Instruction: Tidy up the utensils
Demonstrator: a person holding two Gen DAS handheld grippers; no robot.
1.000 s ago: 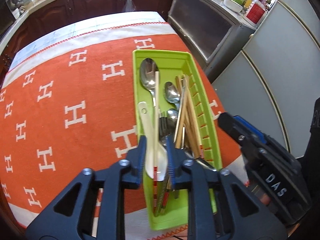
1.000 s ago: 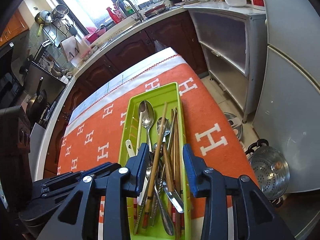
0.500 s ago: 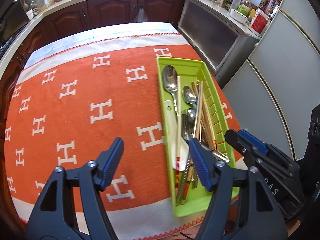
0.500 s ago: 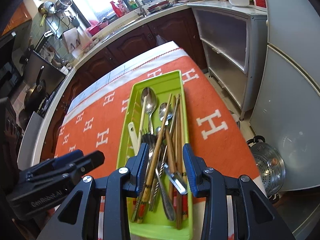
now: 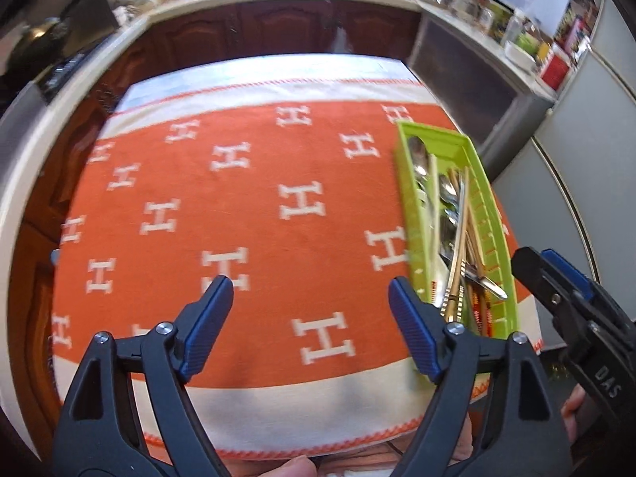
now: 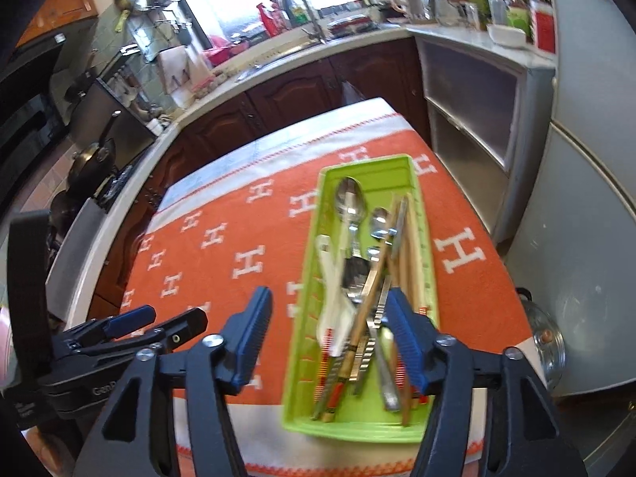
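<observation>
A lime green utensil tray [image 6: 399,169] lies on the orange cloth [image 6: 222,254] near the table's right edge. It holds metal spoons [image 6: 349,202], wooden chopsticks [image 6: 409,254], a white spoon [image 6: 332,278] and other cutlery in a loose pile. My right gripper [image 6: 329,336] is open and empty, above the tray's near end. My left gripper [image 5: 311,328] is open and empty, above the bare cloth left of the tray [image 5: 493,238]. The right gripper also shows in the left wrist view [image 5: 572,302].
The table [image 5: 254,69] carries an orange cloth with white H marks [image 5: 238,198]. Dark kitchen cabinets [image 5: 278,28] and a counter stand behind it. A grey fridge [image 6: 588,183] stands to the right, and a steel pot [image 6: 550,346] on the floor.
My left gripper let go of the chopstick, opened wide and moved back and left off the tray. My right gripper opened wider and drew back.
</observation>
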